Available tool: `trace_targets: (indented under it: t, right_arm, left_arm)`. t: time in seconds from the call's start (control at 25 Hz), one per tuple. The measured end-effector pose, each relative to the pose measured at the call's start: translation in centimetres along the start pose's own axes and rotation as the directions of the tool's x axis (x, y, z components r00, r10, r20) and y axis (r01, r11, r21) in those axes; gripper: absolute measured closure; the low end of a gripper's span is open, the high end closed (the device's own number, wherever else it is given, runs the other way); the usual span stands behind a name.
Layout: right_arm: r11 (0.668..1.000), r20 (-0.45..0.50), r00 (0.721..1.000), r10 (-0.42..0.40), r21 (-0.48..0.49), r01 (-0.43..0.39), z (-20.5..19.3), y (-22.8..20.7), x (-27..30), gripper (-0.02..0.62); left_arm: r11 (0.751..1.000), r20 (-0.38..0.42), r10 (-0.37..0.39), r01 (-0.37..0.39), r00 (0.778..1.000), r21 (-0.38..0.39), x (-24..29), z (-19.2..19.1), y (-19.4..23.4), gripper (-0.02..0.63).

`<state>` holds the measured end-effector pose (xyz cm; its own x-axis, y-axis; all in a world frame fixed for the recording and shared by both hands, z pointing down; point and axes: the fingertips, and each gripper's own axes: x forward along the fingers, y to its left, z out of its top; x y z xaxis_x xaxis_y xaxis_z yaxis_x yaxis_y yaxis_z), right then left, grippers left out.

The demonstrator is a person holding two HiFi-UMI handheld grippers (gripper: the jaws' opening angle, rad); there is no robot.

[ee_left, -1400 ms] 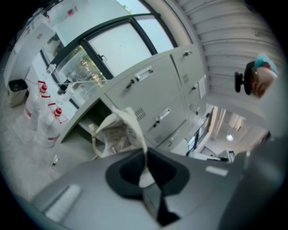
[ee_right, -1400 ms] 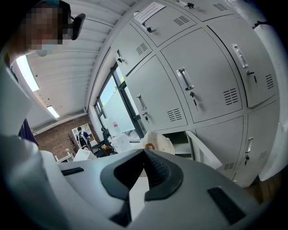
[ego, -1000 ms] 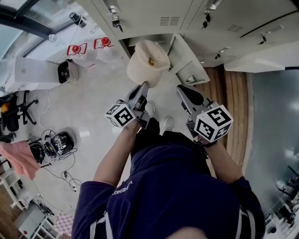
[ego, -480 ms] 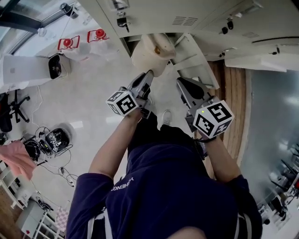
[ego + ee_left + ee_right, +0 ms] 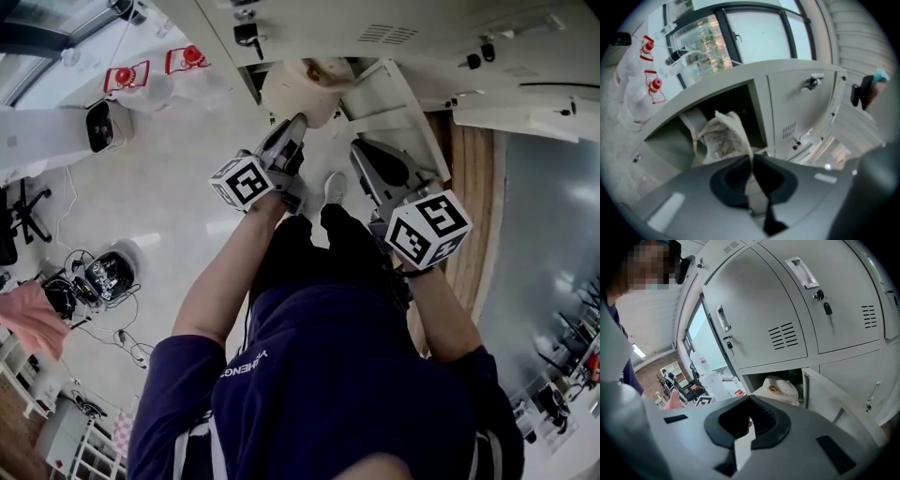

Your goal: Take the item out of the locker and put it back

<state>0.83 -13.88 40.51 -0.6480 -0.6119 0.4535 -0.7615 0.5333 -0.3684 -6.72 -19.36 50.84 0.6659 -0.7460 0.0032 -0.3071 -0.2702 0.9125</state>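
Grey lockers (image 5: 412,28) line the wall ahead. My left hand-held gripper (image 5: 296,125) pinches the cream bag (image 5: 300,86) at the open compartment (image 5: 737,99); the swung-out door (image 5: 398,101) flanks my right hand-held gripper (image 5: 360,150), closed on nothing.

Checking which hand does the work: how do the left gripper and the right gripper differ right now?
The left gripper is shut on a strip of the cream bag; the right gripper has its jaws together on nothing. The left gripper reaches the bag at the open locker; the right gripper hangs short of it, beside the locker's open door. Both point toward that locker.
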Motion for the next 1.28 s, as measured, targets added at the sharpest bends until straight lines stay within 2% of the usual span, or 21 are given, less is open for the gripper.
trace_targets:
  t: [0.28, 0.64, 0.92, 1.28]
  right_arm:
    - [0.998, -0.057, 0.997, 0.053, -0.035, -0.055, -1.0, -0.8, 1.5, 0.588]
    - [0.988, -0.097, 0.989, 0.109, -0.101, -0.118, -1.4, -2.6, 3.7, 0.588]
    - [0.985, -0.116, 0.986, 0.118, -0.111, -0.131, -2.2, -3.6, 4.9, 0.588]
    - [0.986, -0.125, 0.986, 0.115, -0.109, -0.129, -3.6, -4.1, 5.7, 0.588]
  left_arm:
    - [1.0, 0.115, -0.01, 0.012, 0.993, -0.016, 2.1, 2.4, 1.6, 0.586]
    - [0.999, 0.242, -0.003, 0.011, 0.97, -0.03, 4.9, 4.0, 4.8, 0.588]
    - [0.999, 0.294, -0.002, 0.018, 0.956, -0.049, 6.5, 4.9, 7.2, 0.588]
    - [0.999, 0.31, 0.012, 0.005, 0.951, -0.054, 8.2, 5.5, 10.0, 0.588]
